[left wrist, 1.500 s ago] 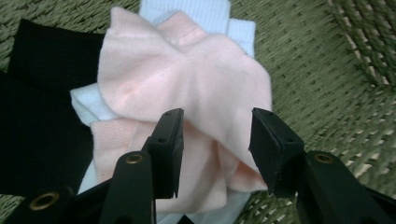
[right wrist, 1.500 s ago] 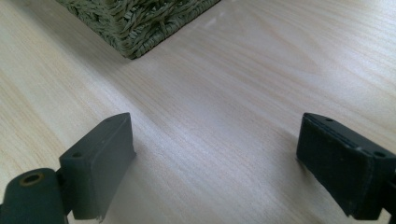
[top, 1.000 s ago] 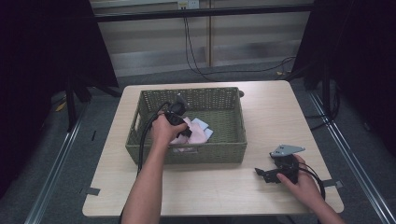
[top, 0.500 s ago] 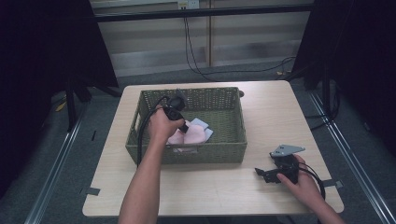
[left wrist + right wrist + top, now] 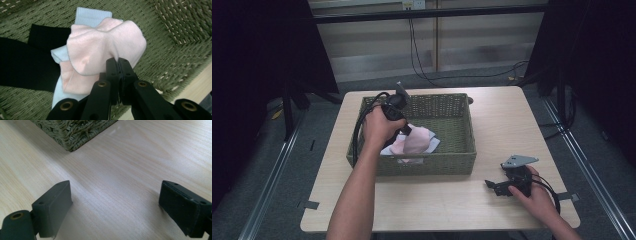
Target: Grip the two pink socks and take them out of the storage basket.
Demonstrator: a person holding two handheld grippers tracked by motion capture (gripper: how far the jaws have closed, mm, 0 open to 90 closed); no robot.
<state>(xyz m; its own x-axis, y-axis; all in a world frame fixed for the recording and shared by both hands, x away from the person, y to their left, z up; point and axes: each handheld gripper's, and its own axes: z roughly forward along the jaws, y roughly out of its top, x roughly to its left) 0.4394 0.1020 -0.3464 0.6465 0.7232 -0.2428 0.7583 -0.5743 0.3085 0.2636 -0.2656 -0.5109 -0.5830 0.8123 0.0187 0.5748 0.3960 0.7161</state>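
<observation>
A green woven basket (image 5: pixel 462 150) stands on the wooden table (image 5: pixel 512 115). Inside it my left gripper (image 5: pixel 404 131) is shut on a pink cloth (image 5: pixel 416 141), lifted a little above the basket floor. The left gripper view shows the pink cloth (image 5: pixel 105 47) pinched between the closed jaws (image 5: pixel 118 72), with a pale blue cloth (image 5: pixel 92 16) and a black cloth (image 5: pixel 22 65) lying under it. My right gripper (image 5: pixel 496 187) rests on the table near the front right, its jaws wide open (image 5: pixel 115 210) over bare wood.
A corner of the basket (image 5: pixel 75 132) lies ahead of the right gripper. A black cable (image 5: pixel 357 135) trails from the left gripper over the basket's left wall. Dark curtains and metal rails flank the table.
My left gripper has moved toward the basket's near side and risen, drawing the pink cloth up with it. The right gripper has stayed put.
</observation>
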